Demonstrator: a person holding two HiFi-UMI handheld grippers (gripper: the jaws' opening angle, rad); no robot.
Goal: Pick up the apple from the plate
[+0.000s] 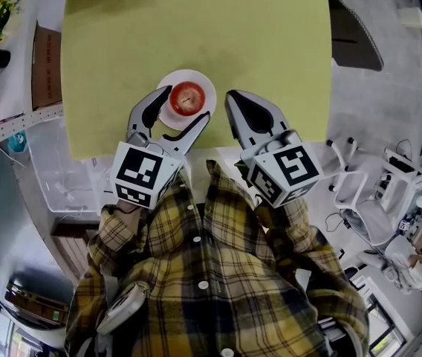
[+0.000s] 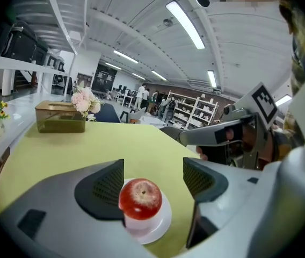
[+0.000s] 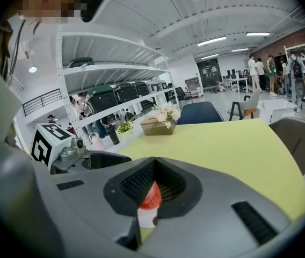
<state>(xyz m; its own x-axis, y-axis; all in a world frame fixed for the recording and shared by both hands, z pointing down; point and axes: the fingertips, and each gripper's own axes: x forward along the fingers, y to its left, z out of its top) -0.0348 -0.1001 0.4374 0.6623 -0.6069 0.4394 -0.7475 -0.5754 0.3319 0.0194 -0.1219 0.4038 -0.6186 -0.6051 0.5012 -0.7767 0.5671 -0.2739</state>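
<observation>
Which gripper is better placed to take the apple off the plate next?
Left. The left gripper is open with the apple on the plate between its fingers; the right gripper is shut, beside the plate.

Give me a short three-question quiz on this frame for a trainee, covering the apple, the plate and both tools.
1. True or false: the apple sits on the white plate.
2. The jaws of the left tool are: A clamped on the apple; B apart, with the apple between them; C closed, away from the plate.
3. In a few words: how do the jaws of the right tool stand, and do they hold anything?
Key: 1 true; 2 B; 3 together, holding nothing.
</observation>
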